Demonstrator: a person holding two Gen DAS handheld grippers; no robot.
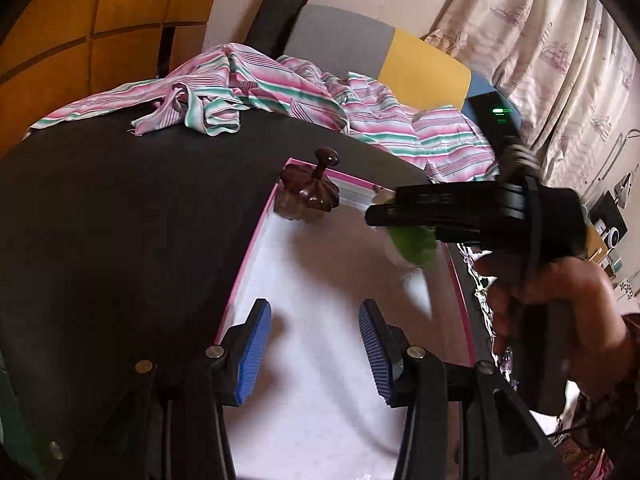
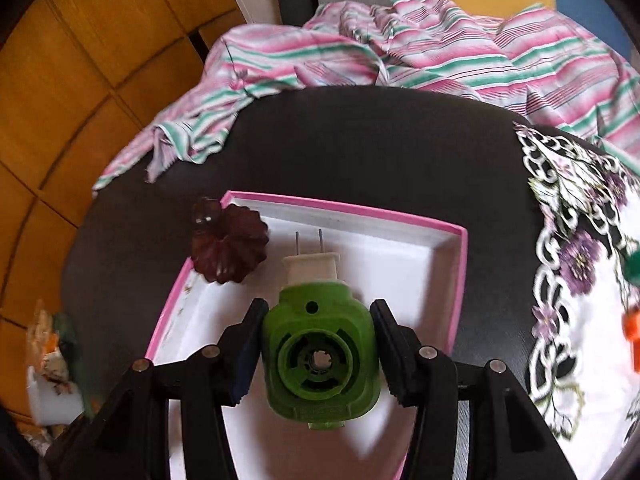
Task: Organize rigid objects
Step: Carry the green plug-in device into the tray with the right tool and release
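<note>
A pink-rimmed white box (image 2: 344,210) lies on the black table. My right gripper (image 2: 318,350) is shut on a green plug-in device (image 2: 320,356) with a white two-pin plug, held over the box. In the left wrist view the right gripper (image 1: 384,210) reaches in from the right with the green device (image 1: 412,244) under it, above the box (image 1: 256,248). A dark brown fluted jar lid with a knob (image 1: 310,190) sits at the box's far left corner; the same brown lid (image 2: 228,246) shows in the right wrist view. My left gripper (image 1: 316,350) hangs open over the box floor, with nothing in it.
A pink, green and white striped cloth (image 1: 280,92) is heaped along the table's far side. A floral cloth (image 2: 580,280) with orange and green pieces (image 2: 632,328) lies right of the box. A person's hand (image 1: 552,300) holds the right gripper. A wooden wardrobe (image 2: 60,100) stands to the left.
</note>
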